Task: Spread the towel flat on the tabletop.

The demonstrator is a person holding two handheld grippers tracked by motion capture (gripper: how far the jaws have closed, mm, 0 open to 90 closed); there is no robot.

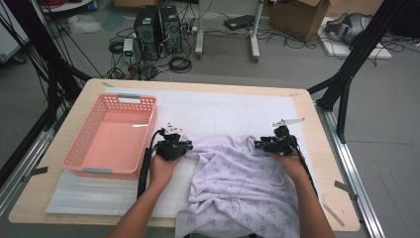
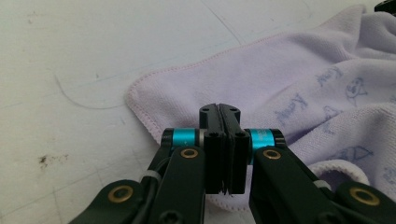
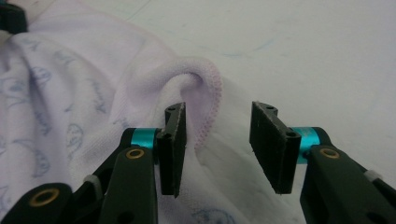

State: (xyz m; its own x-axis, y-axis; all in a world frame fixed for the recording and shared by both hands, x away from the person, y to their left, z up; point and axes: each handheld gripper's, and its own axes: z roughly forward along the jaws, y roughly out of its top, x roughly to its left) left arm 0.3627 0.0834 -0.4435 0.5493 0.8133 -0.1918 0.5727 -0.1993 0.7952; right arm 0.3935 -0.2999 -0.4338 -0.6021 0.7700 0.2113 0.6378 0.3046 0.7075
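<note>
A pale lilac towel with a faint blue print lies crumpled on the white mat and hangs over the table's near edge. My left gripper sits at the towel's upper left corner. In the left gripper view its jaws stand pressed together on the towel's hem, which runs in under them. My right gripper is at the upper right corner. In the right gripper view it stands open, with a rolled fold of the towel just beyond its left pad and no pad pressing on it.
A pink plastic basket stands empty on the left of the mat. The white mat covers most of the wooden table. Behind the table the floor holds computer towers, cables and boxes.
</note>
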